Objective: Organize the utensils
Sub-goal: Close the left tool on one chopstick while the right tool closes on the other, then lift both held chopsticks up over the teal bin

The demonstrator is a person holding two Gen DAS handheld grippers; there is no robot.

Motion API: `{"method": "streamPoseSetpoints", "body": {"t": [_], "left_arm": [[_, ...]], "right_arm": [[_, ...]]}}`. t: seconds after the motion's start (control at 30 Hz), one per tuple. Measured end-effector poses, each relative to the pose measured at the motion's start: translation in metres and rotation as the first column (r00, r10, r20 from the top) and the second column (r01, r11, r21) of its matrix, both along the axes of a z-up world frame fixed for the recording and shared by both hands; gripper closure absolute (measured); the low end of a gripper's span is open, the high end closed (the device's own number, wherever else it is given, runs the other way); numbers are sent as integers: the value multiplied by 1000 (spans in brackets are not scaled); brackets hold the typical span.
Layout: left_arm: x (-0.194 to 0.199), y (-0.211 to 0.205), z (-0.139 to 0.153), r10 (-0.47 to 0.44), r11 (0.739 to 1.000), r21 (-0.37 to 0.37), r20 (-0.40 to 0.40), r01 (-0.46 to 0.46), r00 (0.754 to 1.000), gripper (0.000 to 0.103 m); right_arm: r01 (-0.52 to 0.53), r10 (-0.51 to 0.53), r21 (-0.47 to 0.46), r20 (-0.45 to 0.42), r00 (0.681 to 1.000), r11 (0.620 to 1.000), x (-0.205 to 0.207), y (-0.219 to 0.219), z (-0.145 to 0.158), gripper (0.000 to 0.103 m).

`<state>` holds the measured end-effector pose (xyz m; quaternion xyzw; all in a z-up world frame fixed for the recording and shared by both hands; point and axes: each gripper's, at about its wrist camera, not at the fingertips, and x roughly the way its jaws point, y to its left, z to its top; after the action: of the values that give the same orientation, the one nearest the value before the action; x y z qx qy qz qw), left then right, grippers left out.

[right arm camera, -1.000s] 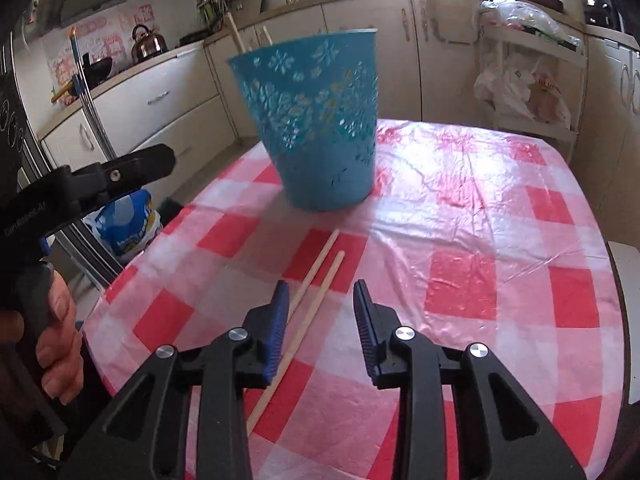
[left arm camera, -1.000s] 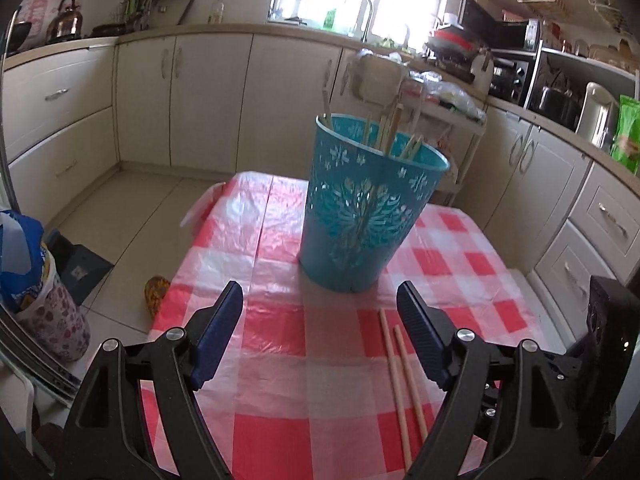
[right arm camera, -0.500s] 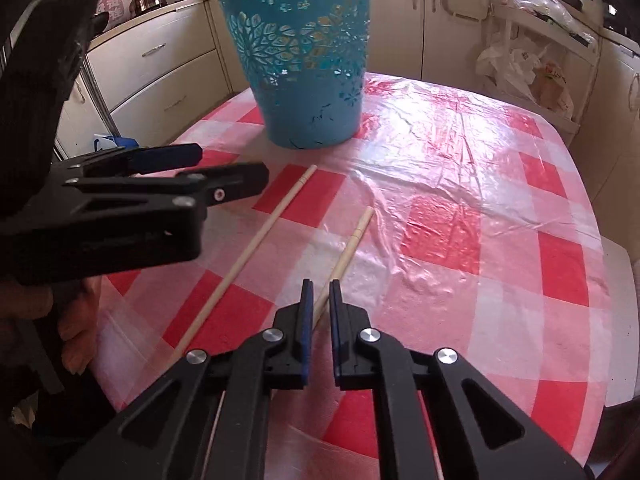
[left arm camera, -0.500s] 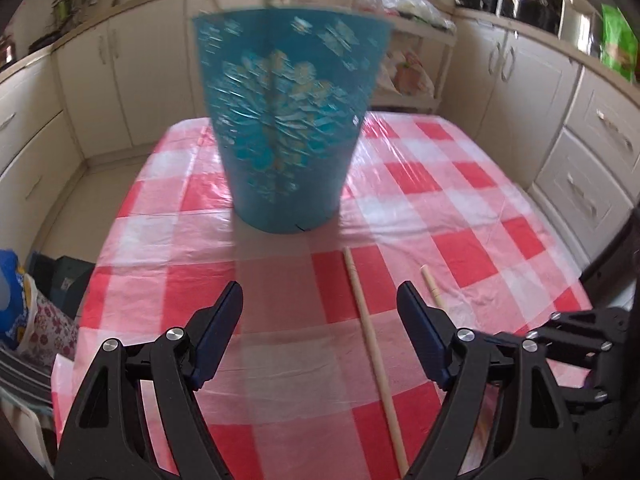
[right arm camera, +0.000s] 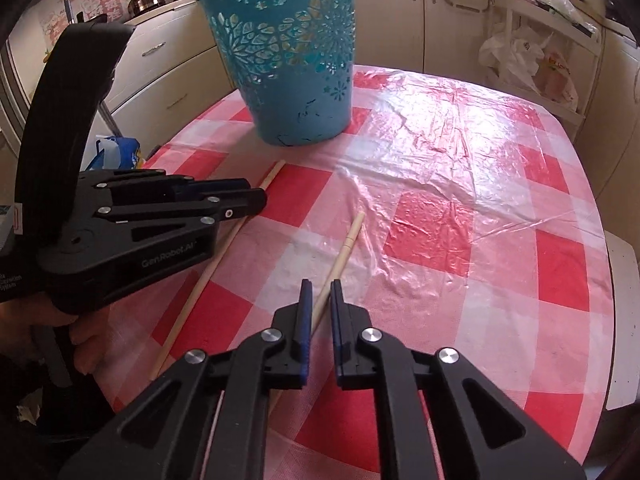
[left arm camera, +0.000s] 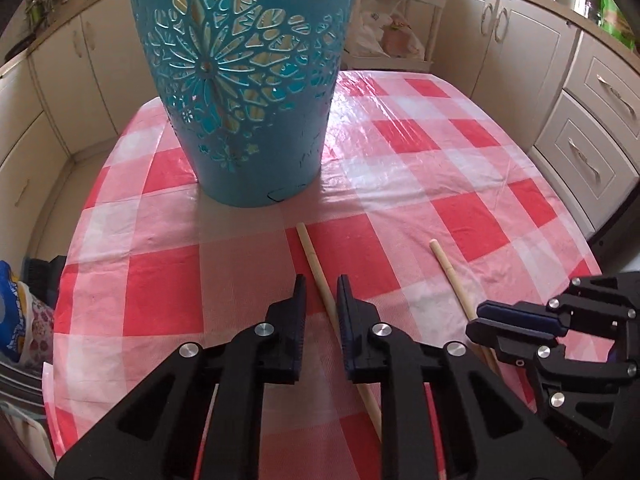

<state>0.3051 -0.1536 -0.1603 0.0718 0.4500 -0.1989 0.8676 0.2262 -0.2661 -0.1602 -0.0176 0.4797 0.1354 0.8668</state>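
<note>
Left gripper [left arm camera: 321,294] now low over the table, jaws narrowed from wide open half a second ago to a slim gap either side of the left chopstick [left arm camera: 316,264]; pads look just beside the stick, real contact cannot be told; the stick lies flat on the red-check tablecloth [left arm camera: 160,280], far tip aimed at the basket base. Right gripper [right arm camera: 319,300] jaws stand a bit wider than half a second ago, straddling the right chopstick [right arm camera: 344,252] with small gaps both sides; not clamped as far as visible. Blue cut-out basket [left arm camera: 244,80] upright on the far part of the cloth, same spot, looms larger in the left view as that camera has dipped closer; pale sticks show through its holes. The two chopsticks lie well apart, roughly parallel, both short of the basket. In the right view the left gripper [right arm camera: 240,196] has dropped onto the other chopstick [right arm camera: 224,248], its tips over the stick; the person's hand [right arm camera: 80,340] grips its handle.
</note>
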Motion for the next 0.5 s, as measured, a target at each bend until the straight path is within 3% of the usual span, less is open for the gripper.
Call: {"method": "streamPoseSetpoints", "body": {"t": [0.03,0.13,0.2,0.23,0.27,0.3,0.47,0.5], "left_arm": [[0,-1,0,-12,1000,9,-4,12,1000,84],[2,-7,0,-20,999,35,-22,21,1000,48],[1,-10,-2,-30,998,52,3,30,1000,48],[0,-10,-2,-44,998,40,12,43,999,58],[0,-9,-1,-50,998,34,17,49,999,85],[0,-8,0,-56,998,26,10,56,998,95],[1,6,1,-46,999,-27,-36,45,998,98],[1,7,1,-50,999,-24,-40,49,998,97]], "right_arm": [[-8,7,-12,-3,1000,1000,0,0,1,93],[-12,11,-39,-23,1000,999,4,0,1,92],[-18,16,-56,-30,999,998,6,1,0,92],[-22,20,-59,-29,999,998,6,1,0,92],[-32,30,-60,-29,999,998,6,2,0,92],[-42,40,-57,-30,999,998,4,3,0,93],[-57,55,-65,-39,998,996,3,5,1,93],[-56,53,-70,-46,998,996,4,4,1,89]]}}
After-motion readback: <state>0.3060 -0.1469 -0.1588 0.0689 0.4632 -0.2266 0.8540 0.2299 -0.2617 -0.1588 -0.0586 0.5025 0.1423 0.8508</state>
